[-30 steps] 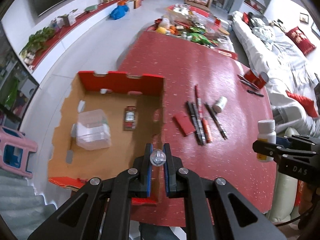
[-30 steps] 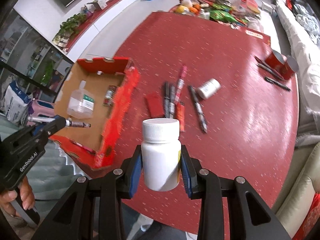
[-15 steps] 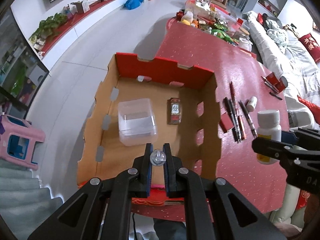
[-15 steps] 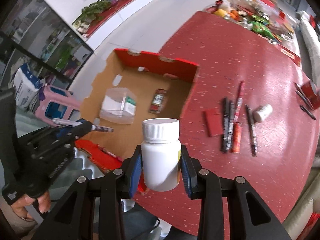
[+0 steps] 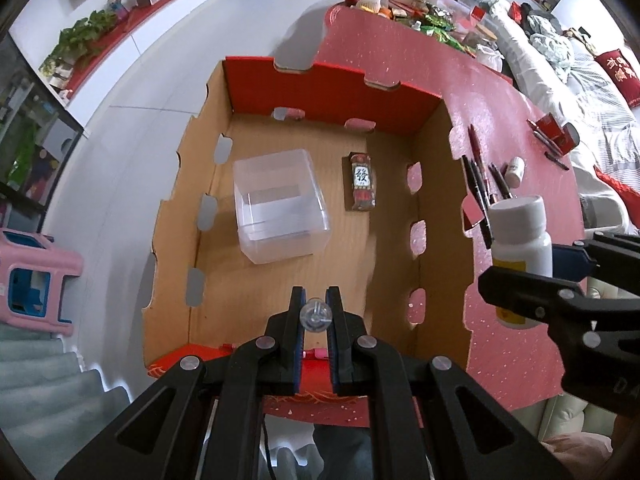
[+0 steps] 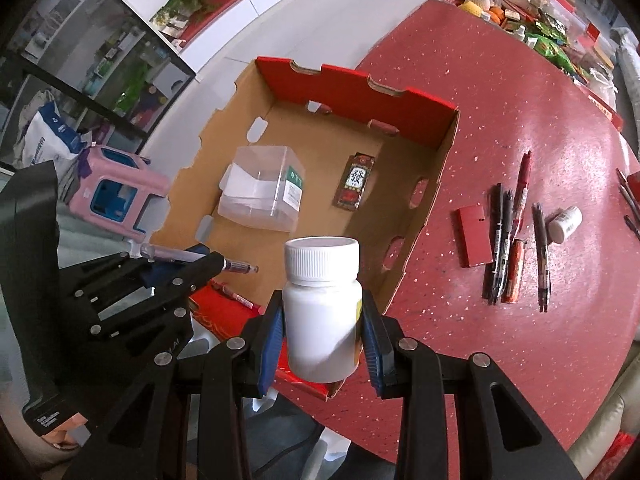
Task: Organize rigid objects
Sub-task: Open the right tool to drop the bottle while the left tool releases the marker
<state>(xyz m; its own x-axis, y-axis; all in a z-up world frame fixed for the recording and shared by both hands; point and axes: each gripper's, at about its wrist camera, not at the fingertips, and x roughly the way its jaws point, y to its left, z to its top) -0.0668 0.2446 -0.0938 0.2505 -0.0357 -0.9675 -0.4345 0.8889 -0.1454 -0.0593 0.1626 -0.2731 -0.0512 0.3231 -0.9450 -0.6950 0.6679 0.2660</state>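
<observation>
On the red worktop, speckled and broad, filling the scene from 12 to 4 o'clock. At its 9 o'clock edge, an open cardboard box with red outer walls. Inside, toward 10 o'clock, a clear plastic container; just beside it at 1 o'clock, a small dark printed packet, lying flat and apart from it. Low at 6 o'clock over the box's near right corner, right tongs clamped narrow on an upright white bottle, blue pads pressed to both sides. At 8 o'clock of that bottle, left tongs pinched tight on a clear-barrelled pen, held above the box floor near the front wall. Out on the worktop at 3 o'clock, a row of pens, a red card, a small white bottle on its side.
</observation>
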